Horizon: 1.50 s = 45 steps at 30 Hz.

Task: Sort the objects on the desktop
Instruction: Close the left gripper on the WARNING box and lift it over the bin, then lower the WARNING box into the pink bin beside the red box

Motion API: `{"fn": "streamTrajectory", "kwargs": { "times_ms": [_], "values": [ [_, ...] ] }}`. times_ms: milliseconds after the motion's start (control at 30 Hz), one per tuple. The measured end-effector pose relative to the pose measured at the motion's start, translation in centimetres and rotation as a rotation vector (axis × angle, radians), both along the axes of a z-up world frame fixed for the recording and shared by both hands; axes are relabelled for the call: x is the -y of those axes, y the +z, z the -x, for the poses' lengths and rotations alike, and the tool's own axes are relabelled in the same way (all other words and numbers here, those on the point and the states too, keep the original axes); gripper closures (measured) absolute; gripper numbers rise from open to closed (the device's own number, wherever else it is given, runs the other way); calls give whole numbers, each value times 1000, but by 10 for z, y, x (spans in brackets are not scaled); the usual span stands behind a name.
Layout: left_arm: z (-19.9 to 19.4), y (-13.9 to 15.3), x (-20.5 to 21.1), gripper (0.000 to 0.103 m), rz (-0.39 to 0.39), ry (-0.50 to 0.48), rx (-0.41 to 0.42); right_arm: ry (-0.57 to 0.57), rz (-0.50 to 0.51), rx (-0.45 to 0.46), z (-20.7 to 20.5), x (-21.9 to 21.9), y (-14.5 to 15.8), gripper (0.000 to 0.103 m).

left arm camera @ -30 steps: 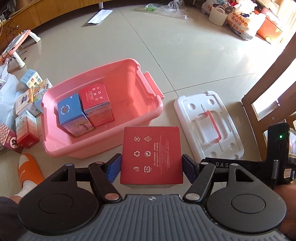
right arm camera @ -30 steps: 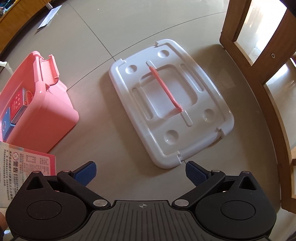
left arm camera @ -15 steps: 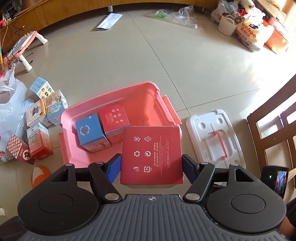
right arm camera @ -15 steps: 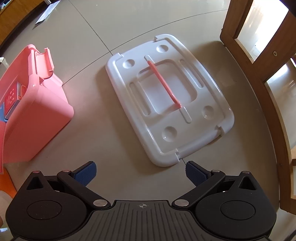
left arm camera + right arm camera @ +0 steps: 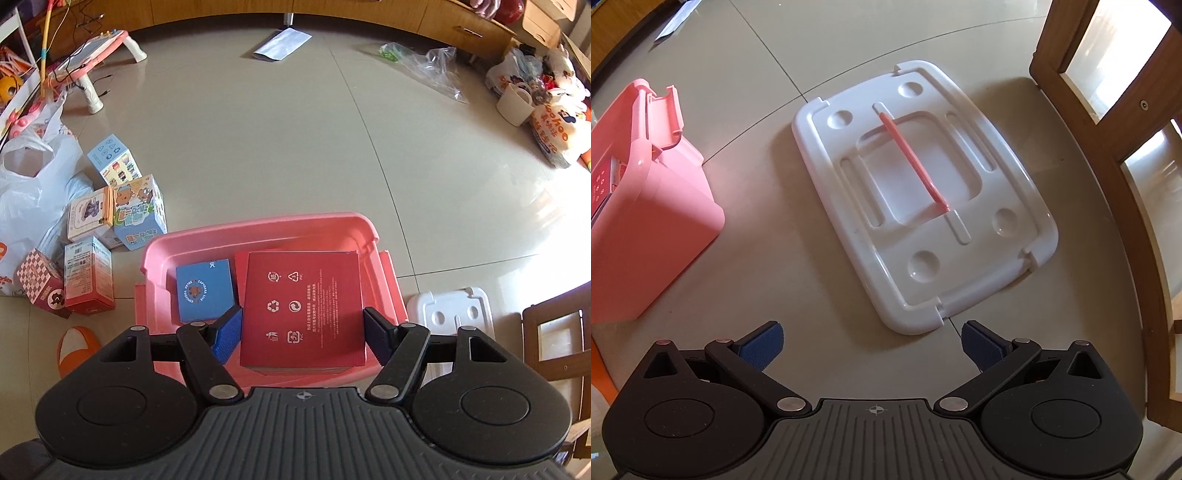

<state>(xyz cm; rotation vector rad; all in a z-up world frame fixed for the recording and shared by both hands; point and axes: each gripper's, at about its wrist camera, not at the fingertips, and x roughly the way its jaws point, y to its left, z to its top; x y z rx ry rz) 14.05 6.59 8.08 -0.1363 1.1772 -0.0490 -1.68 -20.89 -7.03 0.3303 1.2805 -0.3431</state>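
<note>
We see the red box [image 5: 303, 310] clamped between the blue pads of the left gripper [image 5: 302, 332], printed face with recycling symbols toward the camera, held above the open pink bin [image 5: 258, 230]. A second ago the same box hung in front of the bin's near wall, over bare floor; half a second ago it overlapped the near rim; now it covers the right half of the bin's interior and hides most of the second red box that we saw earlier beside the blue box [image 5: 205, 290], of which only a thin red strip remains visible. The blue box lies inside the bin, just left of the held box. The grip itself looks unchanged across all three left-wrist views. Outside the bin, to its left, we see a cluster of small cartons [image 5: 110, 221] on the tile floor near a white plastic bag [image 5: 29, 184], and an orange slipper [image 5: 75, 347] by the gripper's left side. The white lid [image 5: 923, 192] with its pink handle lies flat on the floor to the right of the bin, near a wooden chair [image 5: 1108, 147]. The right gripper [image 5: 871, 345] hovers above the floor at the lid's near edge, fingers spread wide with nothing between them; its view has barely shifted, the bin having slid slightly further left.
</note>
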Motion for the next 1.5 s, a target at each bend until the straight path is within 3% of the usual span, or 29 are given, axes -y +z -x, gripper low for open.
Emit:
{"fn": "streamTrajectory", "kwargs": {
  "times_ms": [100,300,900,1167,1500],
  "values": [
    [-9,-11,1,33,12,18,-25,-5,2,-9,-1,2,-3,1],
    [-18,-31,12,32,-34,15,-58,-14,0,-13,-2,5,-6,1],
    [-10,-88,14,32,-106,60,-135,-17,-15,-26,-6,4,-13,1],
    [-4,-116,18,32,-105,74,-176,-30,-14,-31,-5,5,-17,1],
    [0,-134,23,32,-85,63,-163,-28,2,-51,-6,5,-23,1]
  ]
}}
